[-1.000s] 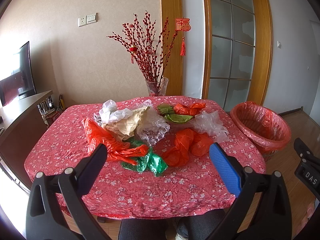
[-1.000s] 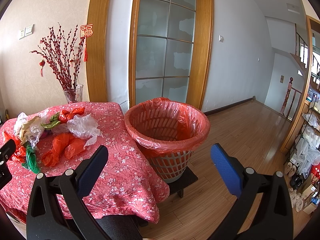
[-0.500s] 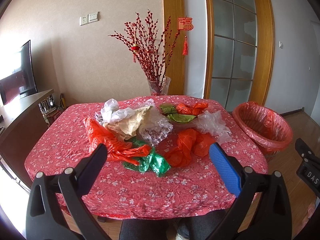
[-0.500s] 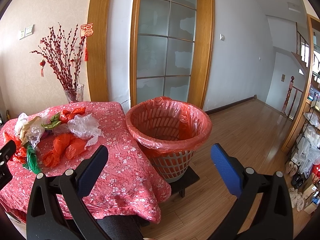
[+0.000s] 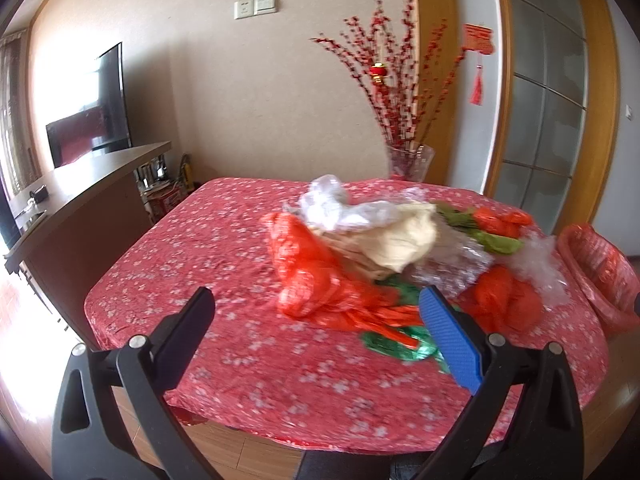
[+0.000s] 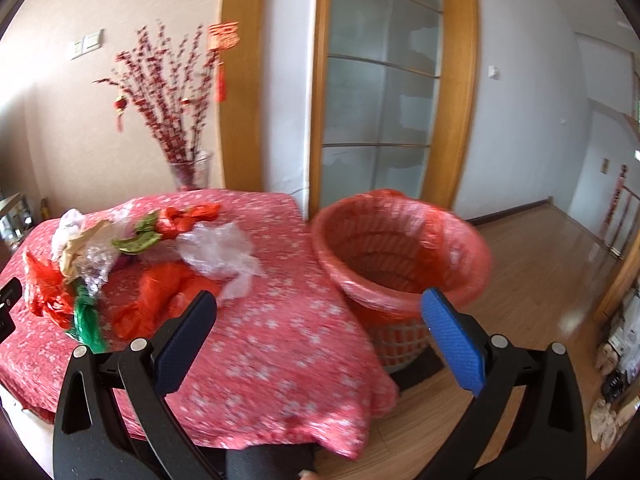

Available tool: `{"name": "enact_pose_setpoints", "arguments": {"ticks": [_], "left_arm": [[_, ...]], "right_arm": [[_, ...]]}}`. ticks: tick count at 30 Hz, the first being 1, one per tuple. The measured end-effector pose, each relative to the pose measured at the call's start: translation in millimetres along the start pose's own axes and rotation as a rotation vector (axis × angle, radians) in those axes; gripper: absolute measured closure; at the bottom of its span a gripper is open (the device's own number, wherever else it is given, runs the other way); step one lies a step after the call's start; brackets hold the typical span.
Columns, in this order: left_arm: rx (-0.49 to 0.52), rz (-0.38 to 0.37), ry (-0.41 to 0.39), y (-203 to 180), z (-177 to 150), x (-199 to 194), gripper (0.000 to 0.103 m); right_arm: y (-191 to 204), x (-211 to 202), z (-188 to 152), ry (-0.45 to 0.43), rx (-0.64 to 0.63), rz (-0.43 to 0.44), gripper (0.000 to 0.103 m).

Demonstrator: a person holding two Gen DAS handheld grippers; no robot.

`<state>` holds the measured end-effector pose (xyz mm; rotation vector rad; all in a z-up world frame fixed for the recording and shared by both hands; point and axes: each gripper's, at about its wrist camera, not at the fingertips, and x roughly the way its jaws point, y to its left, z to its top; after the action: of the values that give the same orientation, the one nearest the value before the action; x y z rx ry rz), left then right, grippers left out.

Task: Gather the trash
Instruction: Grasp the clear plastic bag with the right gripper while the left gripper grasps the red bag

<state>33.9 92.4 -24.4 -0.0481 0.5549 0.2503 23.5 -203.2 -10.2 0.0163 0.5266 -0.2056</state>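
A heap of crumpled plastic bags lies on the table with the red flowered cloth [image 5: 224, 264]: an orange bag [image 5: 308, 272], a cream bag [image 5: 404, 236], a clear bag [image 5: 332, 208], a green bag [image 5: 400, 344]. In the right wrist view the heap shows at left, with a clear bag [image 6: 220, 248] and an orange bag [image 6: 160, 292]. A basket lined with an orange bag [image 6: 400, 256] stands right of the table. My left gripper [image 5: 316, 336] is open and empty over the table's near edge. My right gripper [image 6: 320, 332] is open and empty, between table and basket.
A glass vase of red berry branches [image 5: 408, 160] stands at the table's far edge. A dark wooden sideboard [image 5: 80, 208] with a TV [image 5: 88, 108] is at left. A glass door [image 6: 380, 100] is behind the basket. Wooden floor [image 6: 552, 260] spreads right.
Both grippers have swung left and moved closer to the table. The left view now faces the table's left part. The bags have not moved.
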Motion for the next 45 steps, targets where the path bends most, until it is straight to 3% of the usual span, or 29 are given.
{"name": "enact_pose_setpoints", "arguments": {"ticks": [8, 16, 21, 24, 26, 29, 38, 41, 44, 45], "left_arm": [[-0.066, 0.062, 0.014, 39.1, 15.7, 29.0, 0.004], [-0.055, 0.059, 0.035, 48.5, 17.7, 52.0, 0.005], [-0.061, 0.025, 0.061, 48.2, 18.9, 65.6, 0.01], [-0.079, -0.003, 0.075, 50.5, 19.5, 73.6, 0.014], [-0.095, -0.035, 0.088, 52.7, 19.2, 78.7, 0.02], [-0.106, -0.069, 0.111, 53.9, 18.4, 85.7, 0.023], [-0.069, -0.077, 0.115, 38.7, 22.1, 96.3, 0.025], [-0.067, -0.076, 0.137, 36.4, 24.6, 104.7, 0.032], [-0.076, -0.089, 0.178, 36.2, 24.0, 116.5, 0.048], [-0.084, -0.103, 0.189, 36.5, 23.7, 119.2, 0.058]], "right_arm": [[35.2, 62.1, 25.9, 0.073, 0.007, 0.172, 0.03], [68.0, 109.6, 40.3, 0.125, -0.034, 0.239, 0.04], [78.8, 134.1, 41.1, 0.184, -0.044, 0.264, 0.041], [84.2, 143.7, 32.3, 0.236, -0.08, 0.27, 0.056], [83.7, 149.8, 26.2, 0.271, -0.08, 0.282, 0.085], [75.2, 149.7, 20.8, 0.292, -0.05, 0.308, 0.097], [52.2, 115.8, 40.3, 0.178, -0.005, 0.304, 0.099], [48.8, 111.4, 45.1, 0.16, -0.001, 0.298, 0.099], [44.3, 105.3, 44.5, 0.147, 0.002, 0.296, 0.099], [43.5, 103.4, 44.4, 0.145, 0.002, 0.295, 0.099]]}}
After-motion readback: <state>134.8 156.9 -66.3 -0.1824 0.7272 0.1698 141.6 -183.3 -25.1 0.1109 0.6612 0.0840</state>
